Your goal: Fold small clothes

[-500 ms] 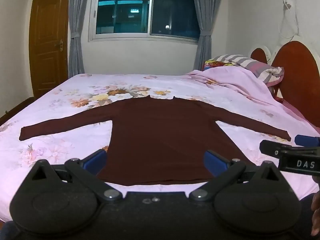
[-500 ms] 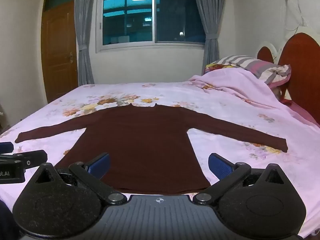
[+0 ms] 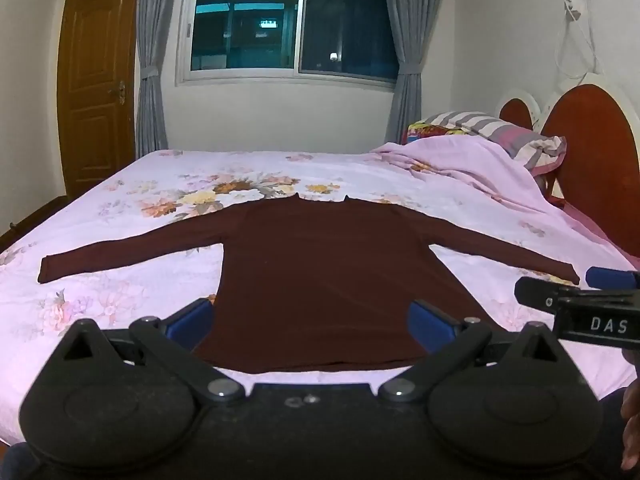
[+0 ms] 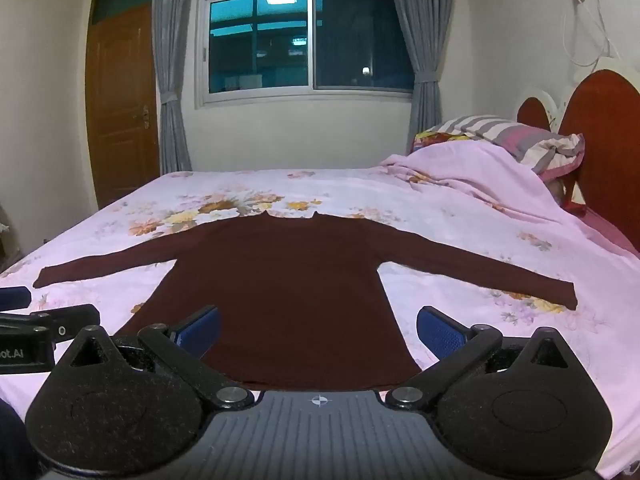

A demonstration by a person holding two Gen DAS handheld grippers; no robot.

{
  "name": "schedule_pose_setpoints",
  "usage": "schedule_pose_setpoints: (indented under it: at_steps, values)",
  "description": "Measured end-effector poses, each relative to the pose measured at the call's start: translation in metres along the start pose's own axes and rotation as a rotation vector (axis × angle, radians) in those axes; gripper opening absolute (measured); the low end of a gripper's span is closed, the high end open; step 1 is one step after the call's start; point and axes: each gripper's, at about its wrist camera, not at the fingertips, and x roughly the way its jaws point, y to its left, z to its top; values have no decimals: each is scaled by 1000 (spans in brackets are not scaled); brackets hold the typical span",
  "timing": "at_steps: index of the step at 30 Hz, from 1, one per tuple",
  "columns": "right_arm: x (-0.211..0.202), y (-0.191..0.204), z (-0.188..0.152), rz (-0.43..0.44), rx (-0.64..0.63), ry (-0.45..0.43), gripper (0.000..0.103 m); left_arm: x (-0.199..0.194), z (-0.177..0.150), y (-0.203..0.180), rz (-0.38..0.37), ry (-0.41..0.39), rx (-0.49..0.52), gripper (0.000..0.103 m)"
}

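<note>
Left wrist view, maroon sweater (image 3: pixel 320 276) flat on bed (image 3: pixel 120 280), tongs (image 3: pixel 312 320) apart

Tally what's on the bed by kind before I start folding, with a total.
Maroon long-sleeved top: 1, spread flat, sleeves out
Striped pillow: 1
Pink blanket: 1, bunched near the headboard
Total: 3
Both hand-held grippers, left and right, hold nothing.

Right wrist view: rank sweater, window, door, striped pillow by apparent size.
1. Maroon sweater, though it lies nearest the camera.
2. Window.
3. Door, not far behind the window.
4. Striped pillow, partly covered by pink bedding.
</note>
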Motion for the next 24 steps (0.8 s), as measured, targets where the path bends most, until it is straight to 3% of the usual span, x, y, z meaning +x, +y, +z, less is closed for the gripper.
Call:
schedule_pose_setpoints:
  at_steps: [24]
  values:
    - [-2, -2, 6, -10, 10, -13, 103, -1, -2, -1, 2, -6, 6, 103]
